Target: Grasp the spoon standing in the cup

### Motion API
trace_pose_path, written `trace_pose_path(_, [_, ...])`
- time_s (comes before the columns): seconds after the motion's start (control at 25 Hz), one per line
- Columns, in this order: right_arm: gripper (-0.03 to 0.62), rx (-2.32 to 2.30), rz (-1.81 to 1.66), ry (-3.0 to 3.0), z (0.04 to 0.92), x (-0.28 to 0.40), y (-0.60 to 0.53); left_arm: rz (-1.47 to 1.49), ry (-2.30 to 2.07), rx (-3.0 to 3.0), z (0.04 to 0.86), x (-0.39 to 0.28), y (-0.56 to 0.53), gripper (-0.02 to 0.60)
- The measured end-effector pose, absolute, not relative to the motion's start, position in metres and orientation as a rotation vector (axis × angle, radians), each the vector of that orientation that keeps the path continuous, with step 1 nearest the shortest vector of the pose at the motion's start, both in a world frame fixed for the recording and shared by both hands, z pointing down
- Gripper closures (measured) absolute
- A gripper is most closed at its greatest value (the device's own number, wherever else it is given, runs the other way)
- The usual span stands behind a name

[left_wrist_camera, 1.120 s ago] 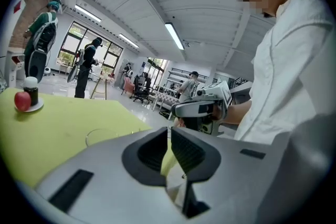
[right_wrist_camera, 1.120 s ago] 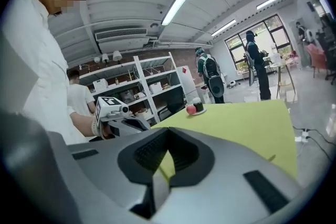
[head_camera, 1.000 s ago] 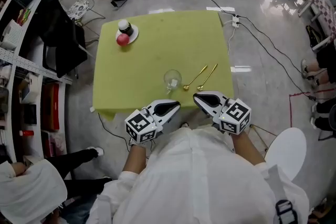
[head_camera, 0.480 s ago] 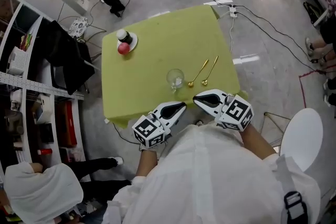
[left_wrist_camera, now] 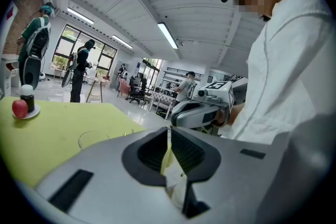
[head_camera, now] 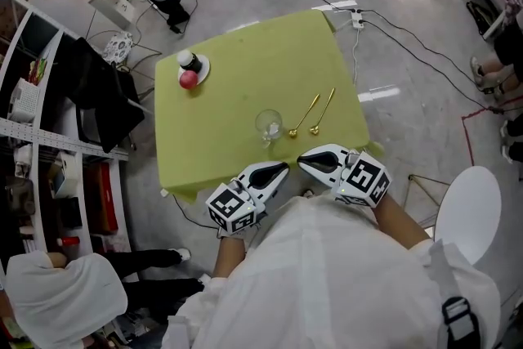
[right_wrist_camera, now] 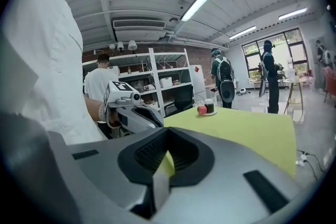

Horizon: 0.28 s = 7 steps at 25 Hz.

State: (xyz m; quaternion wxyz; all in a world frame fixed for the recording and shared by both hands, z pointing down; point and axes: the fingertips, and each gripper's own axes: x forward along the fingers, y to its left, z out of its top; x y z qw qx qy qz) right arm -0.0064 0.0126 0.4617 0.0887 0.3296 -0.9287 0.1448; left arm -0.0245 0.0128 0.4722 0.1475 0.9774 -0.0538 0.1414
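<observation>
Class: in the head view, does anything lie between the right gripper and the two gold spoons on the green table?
Nothing visible does. The shut right gripper is at the near edge of the table. Only bare green cloth separates it from the gold spoons, which lie flat to the right of the glass cup.

Two spoons (head_camera: pixel 304 117), one glass cup (head_camera: pixel 268 125), one plate (head_camera: pixel 201 73), one red ball (head_camera: pixel 189 79), one jar (head_camera: pixel 188 60).

Left tool (head_camera: pixel 278 169) and right tool (head_camera: pixel 304 159) are held low, close in front of the torso, tips angled in toward each other and slightly down, near but not touching. Both tools have jaws closed together, nothing between them. Left forearm (head_camera: pixel 225 251) and right forearm (head_camera: pixel 399 218) are tucked against the body, marker cubes facing up.
</observation>
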Motion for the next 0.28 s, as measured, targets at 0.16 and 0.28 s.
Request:
trace_pose_path(0.16, [0.591,0.964,0.423,-2.765,0.4608,-0.0075,0.0107,0.407,-0.163,2.812,0.4717,-0.0237,0.0115,0.557])
trace_pose_path(0.28, [0.591,0.961,0.416,-2.773,0.4585,-0.0056,0.0077,0.408,-0.171,2.814,0.4721,-0.0233,0.0102,0.557])
